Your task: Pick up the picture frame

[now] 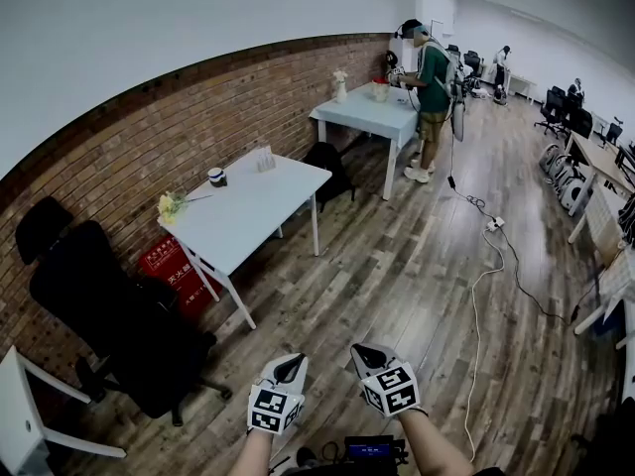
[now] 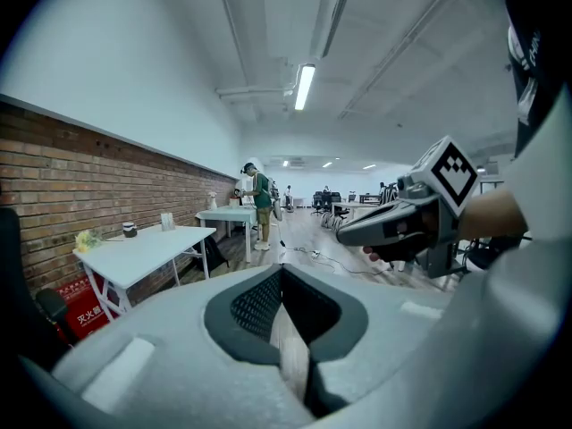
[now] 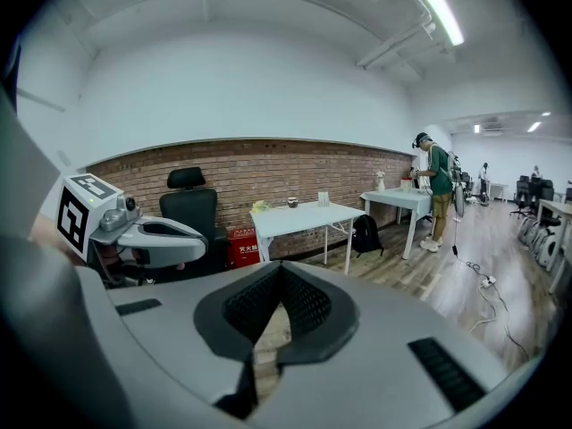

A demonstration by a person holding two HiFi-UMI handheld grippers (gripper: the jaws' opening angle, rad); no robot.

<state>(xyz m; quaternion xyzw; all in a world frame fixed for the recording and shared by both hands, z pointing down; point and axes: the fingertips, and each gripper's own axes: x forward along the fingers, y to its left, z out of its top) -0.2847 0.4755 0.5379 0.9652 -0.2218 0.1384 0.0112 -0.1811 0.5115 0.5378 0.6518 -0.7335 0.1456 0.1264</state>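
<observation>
A small clear picture frame (image 1: 263,159) stands upright near the far end of a white table (image 1: 253,211) by the brick wall. It is tiny in the left gripper view (image 2: 167,221) and in the right gripper view (image 3: 323,198). My left gripper (image 1: 289,368) (image 2: 282,271) and my right gripper (image 1: 369,357) (image 3: 279,271) hover side by side over the wooden floor, well short of the table. Both are shut with nothing between their jaws. Each one shows in the other's view, the right gripper (image 2: 420,217) and the left gripper (image 3: 134,231).
Yellow flowers (image 1: 171,204) and a dark cup (image 1: 217,177) also sit on the table. A black office chair (image 1: 109,305) and a red box (image 1: 169,266) stand at its left. A person (image 1: 432,77) works at a farther table (image 1: 372,112). A cable (image 1: 496,256) trails across the floor.
</observation>
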